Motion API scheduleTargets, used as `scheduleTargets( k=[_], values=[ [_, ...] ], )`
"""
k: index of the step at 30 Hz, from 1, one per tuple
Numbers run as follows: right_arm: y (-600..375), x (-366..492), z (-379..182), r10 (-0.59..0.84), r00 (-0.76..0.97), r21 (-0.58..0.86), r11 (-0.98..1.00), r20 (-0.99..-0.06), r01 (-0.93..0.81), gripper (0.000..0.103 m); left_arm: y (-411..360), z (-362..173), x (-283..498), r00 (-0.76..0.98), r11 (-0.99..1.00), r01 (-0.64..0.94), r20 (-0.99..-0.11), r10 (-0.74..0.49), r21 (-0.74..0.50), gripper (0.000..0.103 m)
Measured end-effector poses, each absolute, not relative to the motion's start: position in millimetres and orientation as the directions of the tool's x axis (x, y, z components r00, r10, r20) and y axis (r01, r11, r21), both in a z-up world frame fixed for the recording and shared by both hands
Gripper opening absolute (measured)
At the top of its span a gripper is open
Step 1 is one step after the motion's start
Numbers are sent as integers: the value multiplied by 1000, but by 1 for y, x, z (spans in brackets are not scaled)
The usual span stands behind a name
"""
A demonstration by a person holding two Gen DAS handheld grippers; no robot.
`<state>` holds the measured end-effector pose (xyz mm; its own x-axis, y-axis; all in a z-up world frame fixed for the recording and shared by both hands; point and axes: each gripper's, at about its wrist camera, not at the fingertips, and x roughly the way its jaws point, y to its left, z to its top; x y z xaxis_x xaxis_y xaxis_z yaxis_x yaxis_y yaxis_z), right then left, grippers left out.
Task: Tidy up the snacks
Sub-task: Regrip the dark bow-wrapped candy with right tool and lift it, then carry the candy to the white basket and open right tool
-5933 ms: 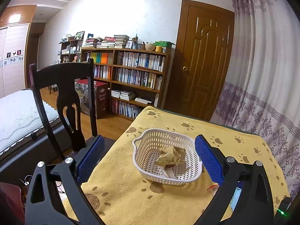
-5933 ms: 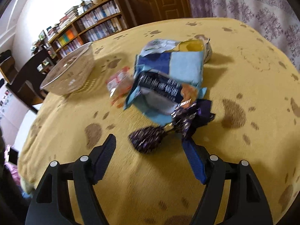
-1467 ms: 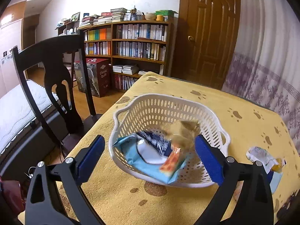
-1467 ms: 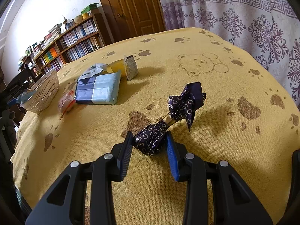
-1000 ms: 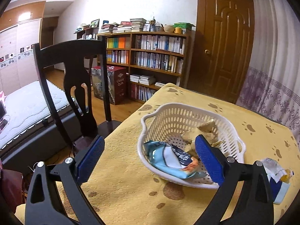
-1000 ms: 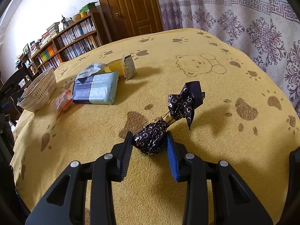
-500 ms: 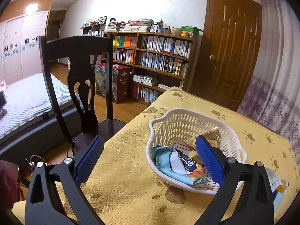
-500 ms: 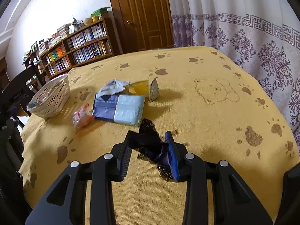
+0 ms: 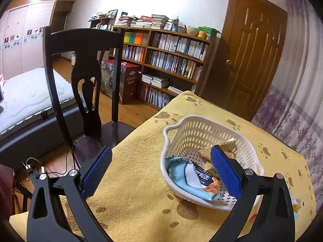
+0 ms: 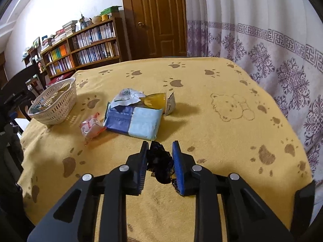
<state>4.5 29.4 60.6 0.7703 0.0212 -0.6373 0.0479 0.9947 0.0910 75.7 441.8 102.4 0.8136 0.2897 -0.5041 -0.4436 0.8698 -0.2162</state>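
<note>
My right gripper [image 10: 159,159] pinches the dark purple candy wrapper [image 10: 159,161]; its loose foil may slip before reaching the basket [image 10: 54,102]. My left gripper [image 9: 161,169] is wide, empty.

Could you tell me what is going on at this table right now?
A person is sorting snacks into a white basket. The right claw is shut on a dark purple wrapped snack, above the yellow tablecloth. The left claw is open and empty near the basket. Other packets lie loose on the cloth.
</note>
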Motion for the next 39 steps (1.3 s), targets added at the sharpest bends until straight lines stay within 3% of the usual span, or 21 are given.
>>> scheduleTargets(
  k=[2, 3, 5, 12, 17, 19, 21, 24, 30, 39],
  values=[
    [24, 5, 56, 22, 765, 98, 994, -643, 54, 30, 446, 102, 75, 811, 861, -451, -509, 287, -233, 99],
    [21, 4, 53, 18, 764, 103, 993, -645, 64, 48, 447, 102, 75, 811, 859, -453, -510, 287, -237, 99],
    [17, 4, 47, -6, 761, 97, 991, -648, 90, 61, 447, 102, 75, 813, 859, -449, -510, 281, -244, 99],
    [23, 9, 22, -23, 706, 49, 996, -708, 80, 61, 443, 104, 75, 824, 871, -428, -501, 265, -243, 99],
    [9, 15, 6, -2, 663, 101, 988, -749, 117, 61, 443, 104, 75, 825, 871, -427, -500, 264, -244, 99],
    [7, 15, 7, -5, 664, 98, 988, -747, 117, 55, 442, 104, 75, 825, 872, -425, -500, 263, -243, 99],
    [7, 15, 6, -34, 661, 71, 989, -750, 130, 41, 442, 103, 75, 826, 873, -424, -499, 263, -242, 99],
    [2, 13, 7, -50, 659, 68, 986, -750, 153, 29, 442, 103, 76, 825, 872, -424, -500, 262, -243, 99],
    [0, 4, 15, -43, 669, 88, 983, -742, 161, 28, 441, 103, 75, 826, 872, -424, -498, 262, -243, 99],
    [35, 19, 56, 88, 726, 160, 987, -682, 31, 28, 437, 103, 77, 830, 874, -417, -497, 253, -250, 99]
  ],
)
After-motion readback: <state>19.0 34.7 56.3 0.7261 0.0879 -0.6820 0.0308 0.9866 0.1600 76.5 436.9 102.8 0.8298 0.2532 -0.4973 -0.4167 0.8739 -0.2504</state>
